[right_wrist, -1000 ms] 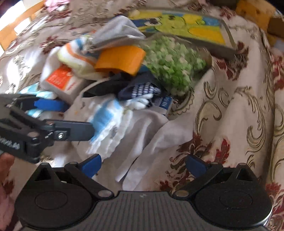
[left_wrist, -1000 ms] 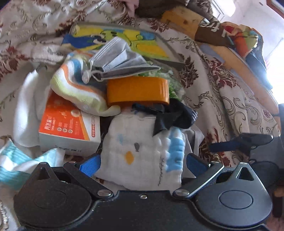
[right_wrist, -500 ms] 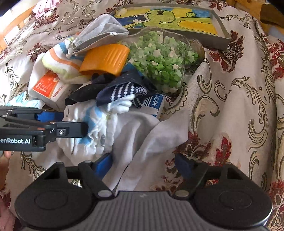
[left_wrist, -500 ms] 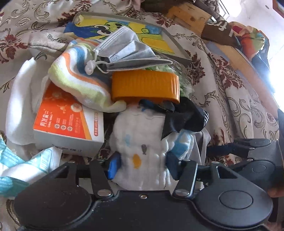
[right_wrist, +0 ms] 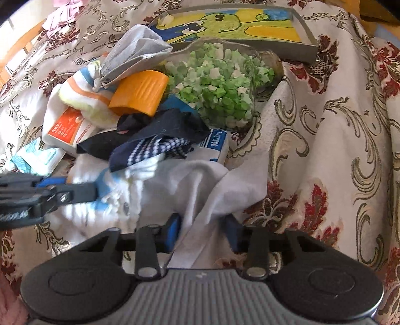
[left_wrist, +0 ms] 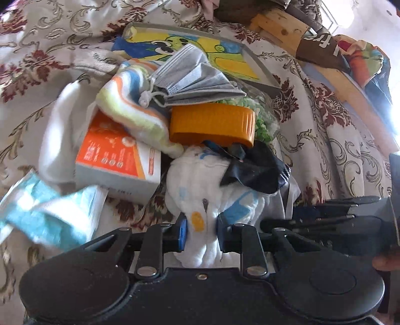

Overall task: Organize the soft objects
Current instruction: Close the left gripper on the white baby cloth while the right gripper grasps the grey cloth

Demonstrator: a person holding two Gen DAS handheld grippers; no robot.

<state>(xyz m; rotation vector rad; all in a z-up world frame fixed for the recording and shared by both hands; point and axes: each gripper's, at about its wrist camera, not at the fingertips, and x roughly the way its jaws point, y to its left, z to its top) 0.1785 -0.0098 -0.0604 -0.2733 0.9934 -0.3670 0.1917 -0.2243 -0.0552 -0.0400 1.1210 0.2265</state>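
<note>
**A:** From the left wrist, what's the worry?

**B:** The left gripper [left_wrist: 199,228] has just been closing and its blue pads now pinch the near edge of the white printed cloth [left_wrist: 200,190], bunching it. A dark sock [left_wrist: 257,172] lies on that cloth's far end, and the orange lid [left_wrist: 212,123] of the jar rests right behind it. Lift now and I'd judge the sock comes along or slides off, and the jar could roll. The orange box [left_wrist: 112,155] sits just left of the cloth and may get nudged too.

**A:** And the right wrist view?

**B:** The right gripper [right_wrist: 202,230] has also been closing; its pads squeeze a fold of the plain white cloth [right_wrist: 225,185]. The grip takes only an edge, so it may slip. That cloth runs under the pile beside the jar of green stars [right_wrist: 220,87]; pulling could tip the jar.

**A:** The surface?

**B:** A rumpled floral bedspread [right_wrist: 325,150], soft and uneven, so nothing sits steadily. A framed cartoon picture [right_wrist: 250,22] lies behind the heap. In the left view, a wooden rail [left_wrist: 282,22] with clothes draped on it borders the bed, bright light beyond.
</note>
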